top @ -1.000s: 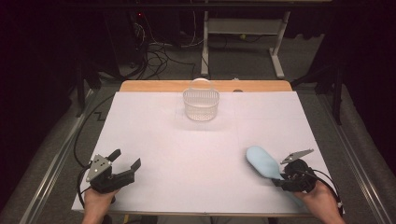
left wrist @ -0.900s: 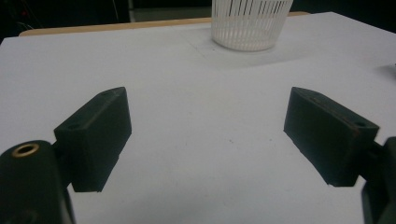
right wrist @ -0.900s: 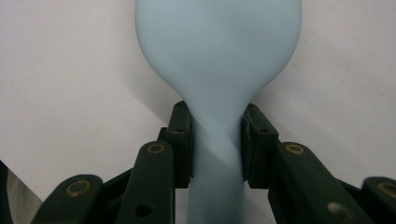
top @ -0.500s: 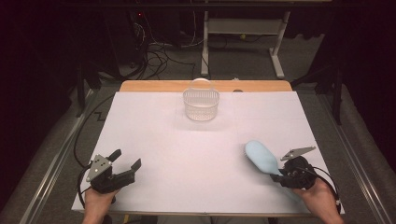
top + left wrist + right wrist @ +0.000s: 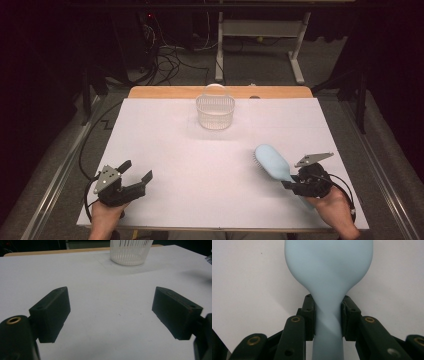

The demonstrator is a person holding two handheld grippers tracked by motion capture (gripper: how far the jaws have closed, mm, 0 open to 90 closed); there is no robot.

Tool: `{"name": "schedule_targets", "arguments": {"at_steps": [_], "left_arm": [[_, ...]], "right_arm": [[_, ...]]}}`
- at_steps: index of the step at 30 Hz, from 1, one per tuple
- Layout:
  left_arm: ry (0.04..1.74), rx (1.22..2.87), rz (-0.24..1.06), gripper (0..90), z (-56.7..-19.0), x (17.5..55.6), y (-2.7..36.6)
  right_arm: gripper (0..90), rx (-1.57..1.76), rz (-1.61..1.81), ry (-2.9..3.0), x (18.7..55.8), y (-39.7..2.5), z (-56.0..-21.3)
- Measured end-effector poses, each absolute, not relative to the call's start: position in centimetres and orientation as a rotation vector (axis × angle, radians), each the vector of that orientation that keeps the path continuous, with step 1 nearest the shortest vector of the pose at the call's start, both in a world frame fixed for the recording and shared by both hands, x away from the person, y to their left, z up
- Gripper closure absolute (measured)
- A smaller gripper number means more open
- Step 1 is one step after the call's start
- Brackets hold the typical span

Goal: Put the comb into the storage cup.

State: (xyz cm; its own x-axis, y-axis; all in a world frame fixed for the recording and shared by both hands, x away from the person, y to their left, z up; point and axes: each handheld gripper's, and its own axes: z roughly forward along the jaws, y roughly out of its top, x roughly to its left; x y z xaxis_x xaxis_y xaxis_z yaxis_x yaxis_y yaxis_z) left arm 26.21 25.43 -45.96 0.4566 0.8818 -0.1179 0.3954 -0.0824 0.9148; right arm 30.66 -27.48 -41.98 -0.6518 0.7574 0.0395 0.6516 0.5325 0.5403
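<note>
At the near right corner of the worktop [image 5: 210,165], the right gripper [image 5: 295,184] holds a pale blue brush [image 5: 272,162]. In the right gripper view its jaws press against both sides of the brush's [image 5: 328,277] narrow neck, just below where the handle widens into the oval head. The smooth back of the head faces up; in the high view a few bristles show along its left edge, pointing down toward the white surface. The head reaches away from the person and toward the middle of the worktop. Whether it rests on the surface or hangs just above it cannot be told. The person's right hand [image 5: 332,210] grips the tool from behind, with the cable looping beside it.

At the near left corner, well apart from the brush, the left gripper [image 5: 135,176] sits in the person's left hand [image 5: 105,212]. Its jaws stand wide apart with nothing between them; the left gripper view shows only bare white worktop in the gap [image 5: 111,315].

Farther off, near the middle of the far edge, stands a white slatted basket [image 5: 215,111], upright with its mouth up. The left gripper view catches the basket's [image 5: 130,252] lower part straight ahead of the open jaws. Behind it a strip of wooden board [image 5: 165,92] shows beyond the white cover, and beyond that lie the floor cables [image 5: 170,55] and a table frame [image 5: 260,35].
</note>
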Motion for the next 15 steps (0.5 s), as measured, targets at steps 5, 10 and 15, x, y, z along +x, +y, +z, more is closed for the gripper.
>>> {"name": "schedule_targets", "arguments": {"at_steps": [5, 10, 15], "left_arm": [[1.104, 1.675, 0.593, 14.4, -45.8, 26.3, 25.4], [1.098, 1.662, 0.599, 14.3, -45.5, 26.3, 25.4], [1.087, 1.668, 0.599, 14.3, -45.4, 26.3, 25.2]], "right_arm": [[69.8, 1.178, 0.806, 2.570, 31.0, -26.8, -41.8], [69.8, 1.169, 0.832, 2.565, 31.3, -26.1, -41.7], [69.8, 1.147, 0.861, 2.572, 31.5, -25.5, -41.8]]}}
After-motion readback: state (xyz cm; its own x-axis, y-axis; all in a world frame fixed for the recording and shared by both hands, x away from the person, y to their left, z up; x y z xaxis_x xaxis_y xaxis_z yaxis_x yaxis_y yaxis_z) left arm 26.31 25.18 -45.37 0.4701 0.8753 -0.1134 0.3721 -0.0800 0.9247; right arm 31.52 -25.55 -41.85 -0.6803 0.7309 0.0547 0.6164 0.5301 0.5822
